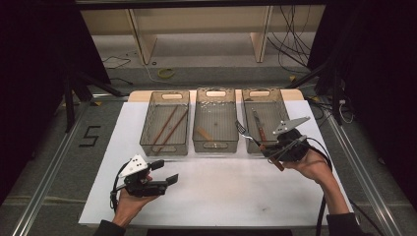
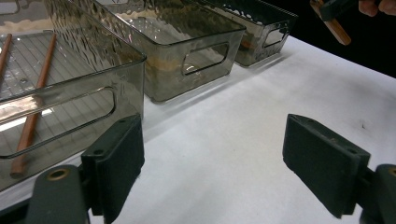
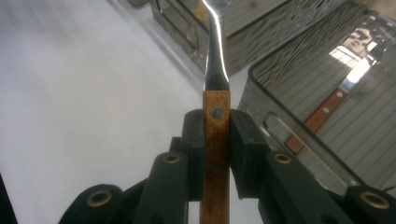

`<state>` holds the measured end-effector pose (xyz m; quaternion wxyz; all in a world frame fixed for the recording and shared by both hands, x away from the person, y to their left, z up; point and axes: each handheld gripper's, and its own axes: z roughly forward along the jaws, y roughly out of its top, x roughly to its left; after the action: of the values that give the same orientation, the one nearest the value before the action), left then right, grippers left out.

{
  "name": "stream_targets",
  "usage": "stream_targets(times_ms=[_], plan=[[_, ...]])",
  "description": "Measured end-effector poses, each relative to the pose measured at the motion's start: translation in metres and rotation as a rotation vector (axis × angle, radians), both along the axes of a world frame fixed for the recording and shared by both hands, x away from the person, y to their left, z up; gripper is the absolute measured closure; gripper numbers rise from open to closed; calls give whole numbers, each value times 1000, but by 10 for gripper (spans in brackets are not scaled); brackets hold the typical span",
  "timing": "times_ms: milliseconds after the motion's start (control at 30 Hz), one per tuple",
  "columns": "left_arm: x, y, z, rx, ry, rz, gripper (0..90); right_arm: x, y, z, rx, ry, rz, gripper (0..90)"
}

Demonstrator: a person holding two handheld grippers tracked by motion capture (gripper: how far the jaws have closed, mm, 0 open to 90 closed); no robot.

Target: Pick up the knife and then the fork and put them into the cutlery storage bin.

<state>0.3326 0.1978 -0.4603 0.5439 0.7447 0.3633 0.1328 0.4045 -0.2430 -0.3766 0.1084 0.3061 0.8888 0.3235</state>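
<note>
One fork [image 3: 216, 140] | R tongs [image 3: 217, 135] clamped on handle | tines toward bins | L tongs [image 2: 212, 163] apart

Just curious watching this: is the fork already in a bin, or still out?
Out. The right gripper clamps the fork by its wooden handle, holding it in front of the right bin.

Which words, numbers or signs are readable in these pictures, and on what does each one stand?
"5": a single digit made of dark tape strips, on the grey floor left of the white table.
No other text can be read: the three bins, the fork and both grippers show no label or brand.
</note>
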Motion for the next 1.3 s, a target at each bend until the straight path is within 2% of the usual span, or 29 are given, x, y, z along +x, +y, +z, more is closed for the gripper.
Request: stream_targets(times_ms=[600,933,1300], plan=[[0,1,0,-13,3,-2,200,15,-2,7,42,-39,-42,778],[0,1,0,-15,5,-1,200,22,-2,8,62,-46,-71,779],[1,1,0,-17,6,0,200,34,-5,17,74,-56,-107,779]])
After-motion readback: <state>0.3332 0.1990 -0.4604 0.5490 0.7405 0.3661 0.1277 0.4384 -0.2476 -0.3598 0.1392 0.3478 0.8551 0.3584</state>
